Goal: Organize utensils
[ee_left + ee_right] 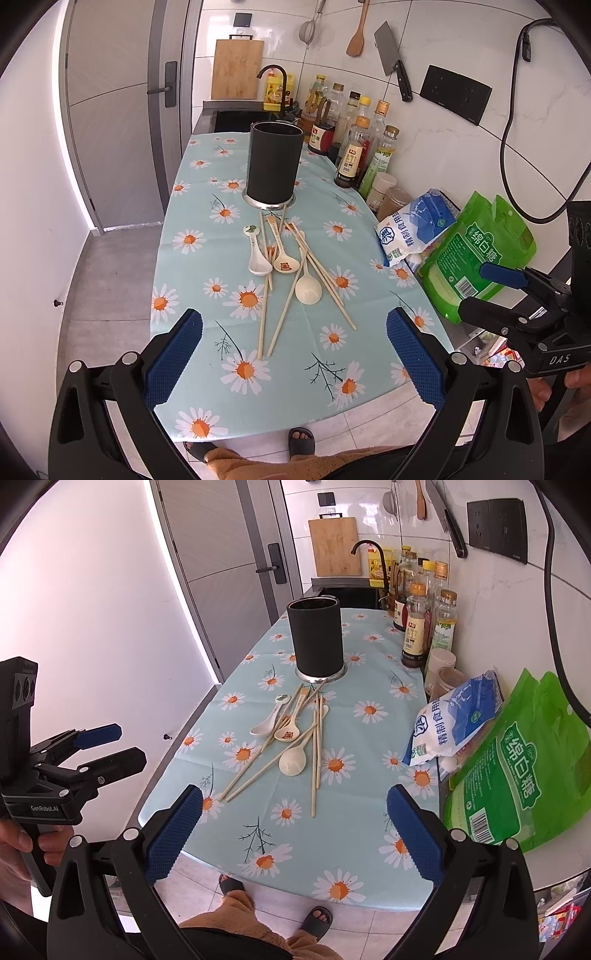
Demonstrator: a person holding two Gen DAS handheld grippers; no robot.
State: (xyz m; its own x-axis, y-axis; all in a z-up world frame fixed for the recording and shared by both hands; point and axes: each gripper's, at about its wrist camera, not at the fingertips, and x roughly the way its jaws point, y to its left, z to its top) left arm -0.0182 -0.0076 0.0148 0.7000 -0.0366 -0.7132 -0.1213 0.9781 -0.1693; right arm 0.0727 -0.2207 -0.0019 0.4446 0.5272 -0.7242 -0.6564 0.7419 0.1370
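while both grippers (294, 354) (294, 834) agape: utensils (291, 266) loose

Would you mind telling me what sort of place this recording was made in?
Most likely a home kitchen: a cleaver and wooden spatula hang on the tiled wall, sauce and oil bottles line the counter, and a cutting board stands beside the sink faucet.

spoons (284, 258) and chopsticks (291, 288) are lying tangled mid-worktop (207, 206), just before the upright black holder (275, 164); left gripper (294, 356) is hovering wide open over the near edge.
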